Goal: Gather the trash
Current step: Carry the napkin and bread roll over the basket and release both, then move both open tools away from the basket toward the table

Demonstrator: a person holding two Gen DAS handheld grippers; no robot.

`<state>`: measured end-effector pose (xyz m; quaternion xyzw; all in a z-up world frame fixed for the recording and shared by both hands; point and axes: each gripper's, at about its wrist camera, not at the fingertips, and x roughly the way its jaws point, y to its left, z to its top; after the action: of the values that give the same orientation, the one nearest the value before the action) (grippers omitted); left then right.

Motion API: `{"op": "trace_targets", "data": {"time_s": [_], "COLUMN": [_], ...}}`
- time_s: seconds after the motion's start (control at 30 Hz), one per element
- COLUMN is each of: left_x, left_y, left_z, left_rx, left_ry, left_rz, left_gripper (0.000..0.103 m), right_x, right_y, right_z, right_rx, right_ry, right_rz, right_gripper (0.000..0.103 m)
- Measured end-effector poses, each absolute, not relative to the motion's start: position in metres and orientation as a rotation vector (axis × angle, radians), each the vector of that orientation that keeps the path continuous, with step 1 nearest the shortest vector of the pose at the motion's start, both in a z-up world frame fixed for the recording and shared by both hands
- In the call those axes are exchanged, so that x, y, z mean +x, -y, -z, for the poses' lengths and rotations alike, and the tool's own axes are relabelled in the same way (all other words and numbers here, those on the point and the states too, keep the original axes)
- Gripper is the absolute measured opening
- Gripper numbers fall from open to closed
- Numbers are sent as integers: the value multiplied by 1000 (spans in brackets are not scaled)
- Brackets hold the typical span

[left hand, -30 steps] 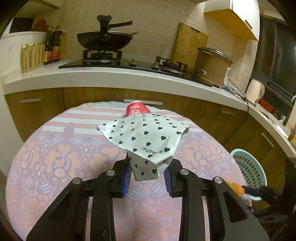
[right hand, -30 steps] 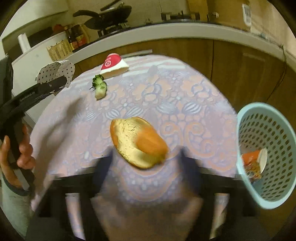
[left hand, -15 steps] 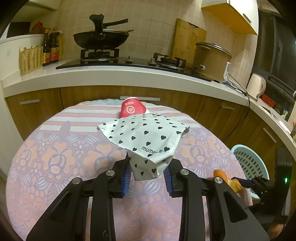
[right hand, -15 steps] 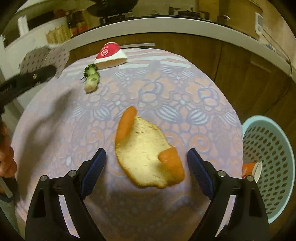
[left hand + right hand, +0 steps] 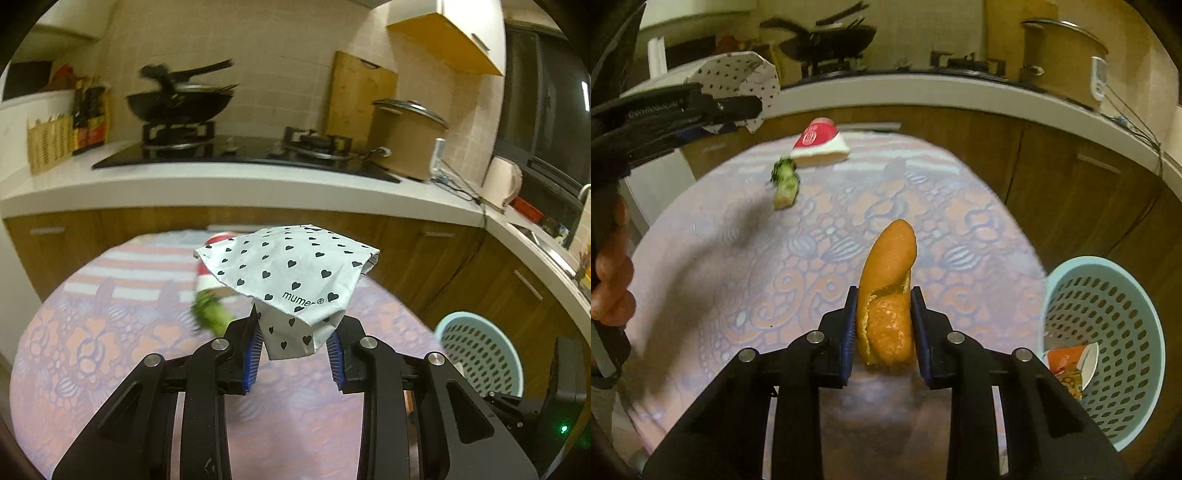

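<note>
A: Holding two bits of trash at once looks risky. The left gripper (image 5: 295,347) has its fingers pinched on the bottom of a heart-printed paper bag (image 5: 291,273), lifted clear above the counter (image 5: 92,354).

B: And the right gripper (image 5: 884,325) squeezes a piece of bread (image 5: 888,291) between its fingers, the long end sticking out forward, unsupported.

A: That crust is already cracked at the pinch. I think it could snap and drop short of the blue basket (image 5: 1115,321), which sits just off the counter's edge on the right.

B: The bag flares wide above the fingers, so it might catch the rim and slide outside.

A: Still lying on the counter: a green vegetable scrap (image 5: 785,182) and a red paper cup (image 5: 820,142) on its side, touching or nearly touching.

B: A low swing of the bag could knock them.
</note>
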<state>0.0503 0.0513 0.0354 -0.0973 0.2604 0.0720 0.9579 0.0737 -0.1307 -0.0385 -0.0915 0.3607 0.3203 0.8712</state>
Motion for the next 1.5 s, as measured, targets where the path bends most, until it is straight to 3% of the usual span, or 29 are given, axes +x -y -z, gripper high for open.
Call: {"op": "trace_targets", "data": {"time_s": [0.57, 0.93, 1.03, 1.1, 1.13, 1.5], "left_x": [133, 193, 203, 206, 205, 186], "left_y": [91, 173, 180, 181, 180, 177], "left_z": [-50, 32, 51, 57, 58, 41], "left_rx": [-118, -148, -157, -161, -163, -95], "left_ry": [-529, -783, -852, -882, -888, -851], "left_rz": [179, 414, 435, 441, 445, 458], "left_gripper": [29, 30, 40, 61, 63, 66], "right_x": [137, 176, 181, 183, 183, 171], "right_y": [303, 363, 369, 375, 379, 384], "right_z": [11, 66, 76, 79, 79, 61], "right_rx": [6, 147, 170, 196, 214, 225], "right_ry": [-699, -880, -915, -929, -926, -880], "right_rz": [-316, -214, -193, -199, -199, -181], "right_gripper": [24, 26, 30, 49, 53, 56]}}
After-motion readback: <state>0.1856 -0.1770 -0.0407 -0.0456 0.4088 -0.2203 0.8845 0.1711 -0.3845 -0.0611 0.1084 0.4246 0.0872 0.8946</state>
